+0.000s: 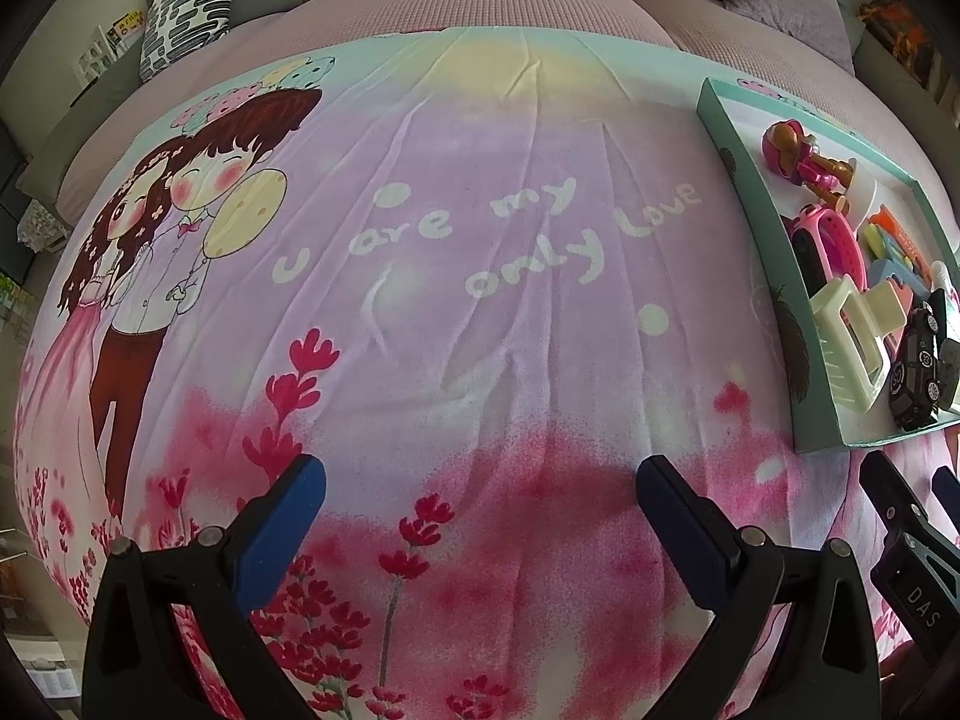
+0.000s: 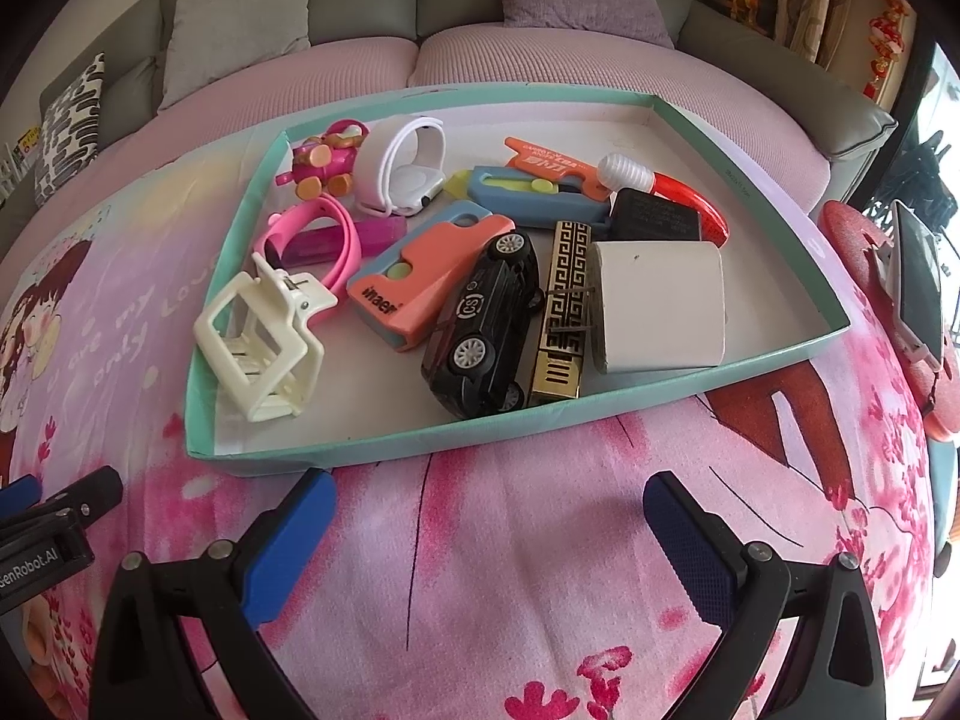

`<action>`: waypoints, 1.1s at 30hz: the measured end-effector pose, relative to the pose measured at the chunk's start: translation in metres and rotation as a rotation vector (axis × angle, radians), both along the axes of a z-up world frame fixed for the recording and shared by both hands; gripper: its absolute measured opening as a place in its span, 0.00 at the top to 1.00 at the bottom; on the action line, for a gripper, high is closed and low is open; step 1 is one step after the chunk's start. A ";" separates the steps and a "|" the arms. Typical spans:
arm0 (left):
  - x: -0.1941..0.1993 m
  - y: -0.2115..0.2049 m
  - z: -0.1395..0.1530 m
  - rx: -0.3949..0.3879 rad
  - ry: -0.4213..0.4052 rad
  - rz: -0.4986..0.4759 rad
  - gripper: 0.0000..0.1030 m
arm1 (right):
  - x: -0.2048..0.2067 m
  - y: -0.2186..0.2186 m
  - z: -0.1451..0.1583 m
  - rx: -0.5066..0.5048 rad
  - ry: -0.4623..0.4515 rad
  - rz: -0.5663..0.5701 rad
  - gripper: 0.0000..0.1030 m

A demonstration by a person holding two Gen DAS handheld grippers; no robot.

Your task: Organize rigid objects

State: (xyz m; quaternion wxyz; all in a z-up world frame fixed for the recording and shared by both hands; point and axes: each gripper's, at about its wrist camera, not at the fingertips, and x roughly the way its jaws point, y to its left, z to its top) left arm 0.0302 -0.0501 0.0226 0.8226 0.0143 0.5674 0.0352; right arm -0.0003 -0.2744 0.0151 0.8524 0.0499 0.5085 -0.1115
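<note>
Both grippers are wide open and empty: the left gripper (image 1: 480,498) hovers over the printed cloth (image 1: 480,276), the right gripper (image 2: 489,516) sits just short of the tray (image 2: 336,450). Mid-frame in the tray, the black car (image 2: 480,324) lies diagonally, lower left to upper right.

Printed cloth sheet (image 2: 540,570): matt, soft, creased. Tray (image 2: 600,408): teal cardboard walls, matt; white paper-like floor. Inside, toy car (image 2: 480,324) at 6 o'clock: glossy black plastic. Hair claw (image 2: 258,336) at 8 o'clock: cream plastic, smooth, semi-gloss. Gold-patterned lighter (image 2: 564,312): metallic sheen. Pink wristband (image 2: 336,240): smooth, rubbery. Left gripper (image 1: 480,516) and right gripper (image 2: 489,531): black matt plastic, textured blue pads (image 2: 690,540).
</note>
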 end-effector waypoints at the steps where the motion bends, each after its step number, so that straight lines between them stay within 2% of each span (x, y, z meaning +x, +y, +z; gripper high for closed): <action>1: 0.000 0.000 0.000 0.001 0.000 -0.001 0.00 | 0.000 0.000 -0.001 0.000 0.001 0.000 0.00; 33: -0.001 -0.006 -0.002 -0.006 0.003 -0.015 0.00 | 0.003 0.003 -0.015 0.004 0.013 0.002 0.00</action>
